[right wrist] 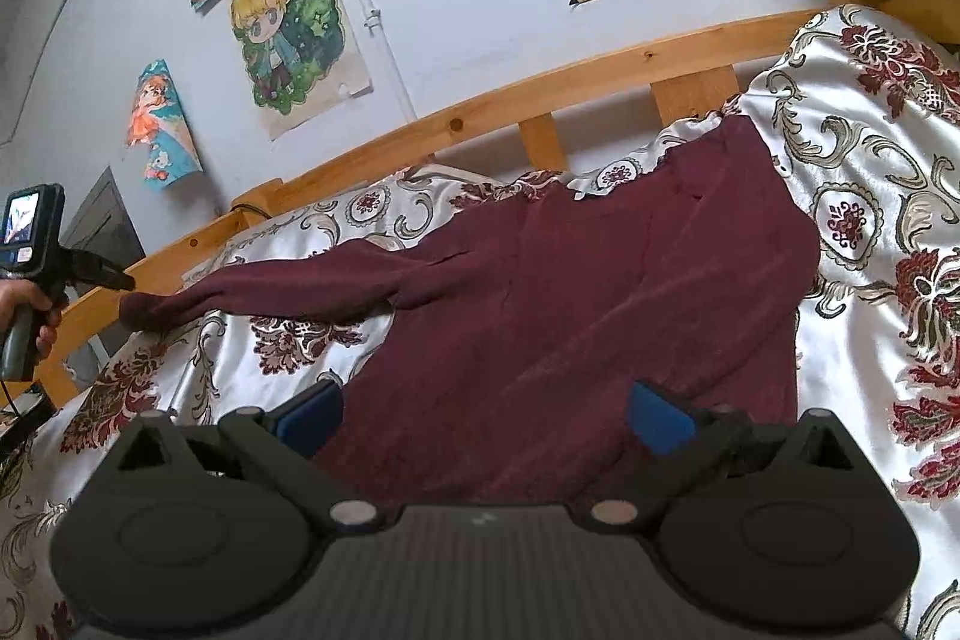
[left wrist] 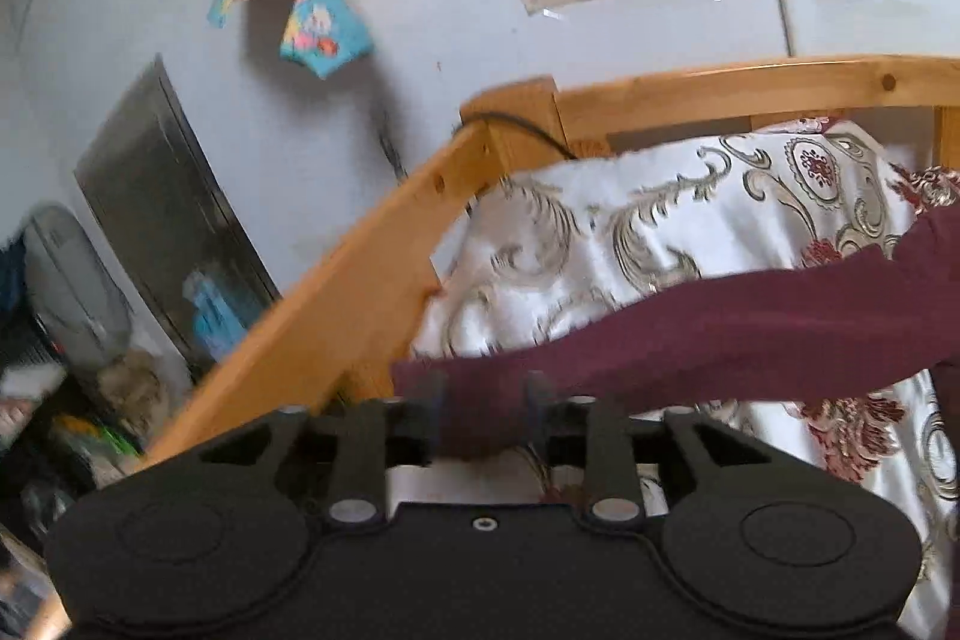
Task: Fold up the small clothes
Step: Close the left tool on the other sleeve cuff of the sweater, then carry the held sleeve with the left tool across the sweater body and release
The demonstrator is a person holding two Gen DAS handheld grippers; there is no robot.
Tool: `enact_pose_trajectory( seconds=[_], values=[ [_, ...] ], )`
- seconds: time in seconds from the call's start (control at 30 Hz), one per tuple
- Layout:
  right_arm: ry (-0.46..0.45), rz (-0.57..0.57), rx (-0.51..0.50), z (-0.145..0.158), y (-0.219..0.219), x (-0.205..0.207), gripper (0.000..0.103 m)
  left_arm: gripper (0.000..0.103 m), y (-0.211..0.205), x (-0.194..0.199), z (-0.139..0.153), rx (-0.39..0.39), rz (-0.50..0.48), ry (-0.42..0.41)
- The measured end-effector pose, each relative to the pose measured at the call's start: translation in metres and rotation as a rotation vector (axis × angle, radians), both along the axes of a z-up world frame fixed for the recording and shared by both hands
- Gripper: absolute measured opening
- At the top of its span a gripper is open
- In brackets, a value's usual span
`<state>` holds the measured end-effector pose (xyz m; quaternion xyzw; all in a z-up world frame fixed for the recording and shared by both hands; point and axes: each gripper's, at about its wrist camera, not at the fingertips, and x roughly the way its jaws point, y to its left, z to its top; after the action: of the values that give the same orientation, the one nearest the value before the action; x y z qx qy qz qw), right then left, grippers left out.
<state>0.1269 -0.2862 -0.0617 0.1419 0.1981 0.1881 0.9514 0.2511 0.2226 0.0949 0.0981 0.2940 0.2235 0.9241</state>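
A maroon long-sleeved top (right wrist: 576, 292) lies spread on the patterned bedspread (right wrist: 870, 196). My left gripper (left wrist: 483, 415) is shut on the cuff of its sleeve (left wrist: 690, 334) and holds the sleeve stretched out, lifted off the bed near the wooden rail. In the right wrist view the left gripper (right wrist: 123, 289) shows at the far left, at the sleeve's end. My right gripper (right wrist: 486, 415) is open, its blue pads (right wrist: 660, 415) either side of the top's lower part, just above the fabric.
A wooden bed rail (right wrist: 456, 124) runs along the far side and around the corner (left wrist: 336, 292). The wall behind holds paper drawings (right wrist: 294, 34). A dark screen (left wrist: 162, 220) and clutter stand beyond the rail on the left.
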Motion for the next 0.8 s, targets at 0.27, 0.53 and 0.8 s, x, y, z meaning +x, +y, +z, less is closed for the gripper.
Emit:
enact_pose_trajectory(
  seconds=[0.27, 0.53, 0.8],
  values=[
    [-0.001, -0.028, -0.019, -0.004, -0.003, -0.010, 0.103, 0.081, 0.021, 0.008, -0.026, -0.019, 0.019, 0.000],
    [-0.001, 0.004, -0.046, -0.009, 0.006, -0.011, 0.103, 0.005, 0.036, 0.016, -0.030, -0.133, 0.036, 0.040],
    [-0.014, 0.027, -0.041, -0.006, 0.011, -0.013, 0.103, 0.004, 0.027, 0.003, -0.010, -0.121, 0.009, 0.034]
  ],
)
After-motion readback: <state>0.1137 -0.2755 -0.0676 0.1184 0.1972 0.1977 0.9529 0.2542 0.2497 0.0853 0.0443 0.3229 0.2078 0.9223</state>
